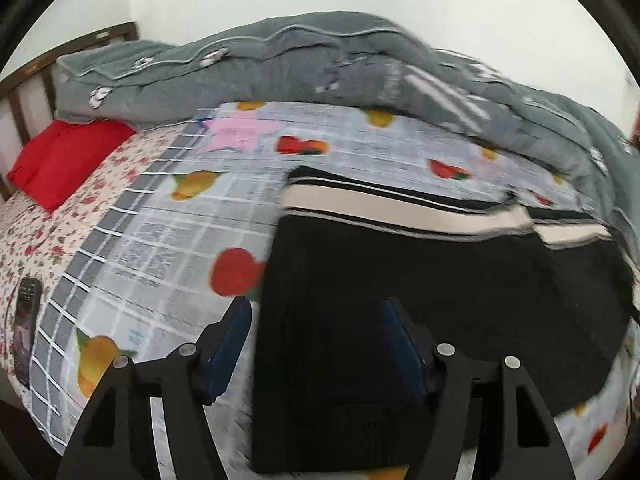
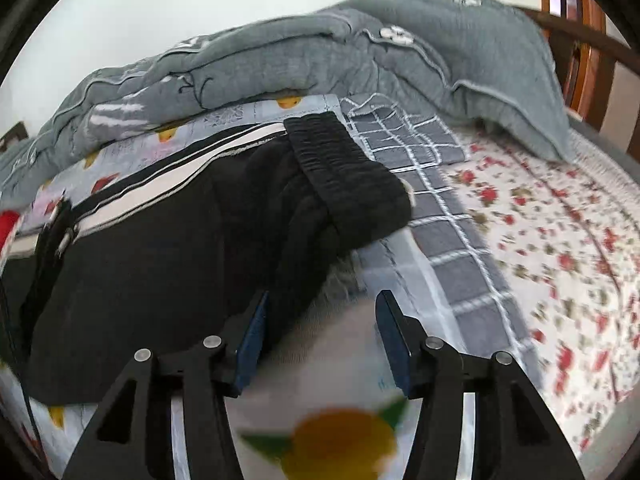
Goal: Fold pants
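Note:
Black pants [image 1: 420, 280] with cream and black side stripes lie on a bed. In the left wrist view my left gripper [image 1: 316, 308] is open, its jaws straddling the pants' left edge from just above. In the right wrist view the pants [image 2: 160, 248] lie left and ahead, with the gathered black waistband [image 2: 348, 184] at their far right end. My right gripper [image 2: 320, 304] is open and empty, hovering over the near right edge of the pants and the sheet. The left gripper shows dimly at the left edge [image 2: 56, 224].
The bed has a grey checked fruit-print sheet [image 1: 168, 240] over a floral sheet [image 2: 560, 240]. A bunched grey quilt [image 1: 320, 64] lies along the wall. A red pillow [image 1: 64, 160], a dark phone [image 1: 26, 328] and a wooden headboard [image 1: 24, 76] are at left.

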`<state>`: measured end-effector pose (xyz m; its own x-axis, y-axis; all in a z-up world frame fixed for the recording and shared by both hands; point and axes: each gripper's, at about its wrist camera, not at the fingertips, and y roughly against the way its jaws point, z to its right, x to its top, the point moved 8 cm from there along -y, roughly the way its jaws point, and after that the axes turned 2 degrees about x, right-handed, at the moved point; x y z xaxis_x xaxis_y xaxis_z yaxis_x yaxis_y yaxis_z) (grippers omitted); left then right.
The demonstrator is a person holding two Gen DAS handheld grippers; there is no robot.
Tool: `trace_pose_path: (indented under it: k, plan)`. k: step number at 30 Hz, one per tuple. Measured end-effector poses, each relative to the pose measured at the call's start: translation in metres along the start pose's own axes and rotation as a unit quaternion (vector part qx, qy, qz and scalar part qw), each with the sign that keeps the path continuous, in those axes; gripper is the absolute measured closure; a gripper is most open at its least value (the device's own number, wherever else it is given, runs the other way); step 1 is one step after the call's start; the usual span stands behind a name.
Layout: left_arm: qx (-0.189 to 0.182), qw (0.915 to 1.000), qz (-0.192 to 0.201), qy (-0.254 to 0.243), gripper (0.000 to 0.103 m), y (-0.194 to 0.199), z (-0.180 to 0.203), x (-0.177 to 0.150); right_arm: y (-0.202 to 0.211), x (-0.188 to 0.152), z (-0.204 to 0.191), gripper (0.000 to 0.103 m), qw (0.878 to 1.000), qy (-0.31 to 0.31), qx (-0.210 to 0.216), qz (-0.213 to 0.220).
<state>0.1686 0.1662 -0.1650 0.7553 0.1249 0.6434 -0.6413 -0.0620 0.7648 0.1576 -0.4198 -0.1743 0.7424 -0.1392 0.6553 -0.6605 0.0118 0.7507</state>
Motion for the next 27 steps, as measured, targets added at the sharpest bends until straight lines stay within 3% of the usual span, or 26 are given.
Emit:
trace_pose_path:
  k: [4, 5, 7, 9, 11, 15, 19, 27]
  plan:
    - [-0.028, 0.999, -0.035, -0.001, 0.034, -0.008, 0.016, -0.033, 0.04, 0.014, -0.017, 0.051, 0.998, 0.024, -0.009, 0.053]
    - [-0.012, 0.999, -0.042, -0.014, 0.034, -0.013, 0.017, -0.045, 0.045, 0.018, -0.025, 0.051, 0.998, 0.029, 0.005, 0.059]
    - [0.01, 0.9992, -0.022, -0.033, 0.034, -0.005, 0.02, -0.055, 0.051, 0.02, -0.045, 0.051, 0.997, 0.044, 0.029, 0.063]
    - [-0.006, 0.9996, -0.019, -0.022, 0.034, 0.008, 0.02, -0.062, 0.052, 0.02, -0.063, 0.051, 0.996, 0.052, 0.039, 0.066]
    - [-0.033, 0.9994, -0.007, -0.006, 0.034, 0.02, 0.016, -0.067, 0.048, 0.016, -0.086, 0.051, 0.995, 0.061, 0.059, 0.058]
    - [-0.039, 0.9983, 0.005, 0.043, 0.034, 0.033, -0.008, -0.08, 0.032, 0.0, -0.126, 0.051, 0.991, 0.086, 0.091, 0.044]
    - [-0.079, 0.9923, 0.015, 0.094, 0.034, 0.043, -0.027, -0.092, -0.005, -0.024, -0.138, 0.051, 0.992, 0.056, 0.114, -0.014]
    - [-0.124, 0.9819, 0.014, 0.142, 0.034, 0.019, -0.037, -0.082, -0.013, -0.034, -0.144, 0.048, 0.993, 0.076, 0.09, -0.017]
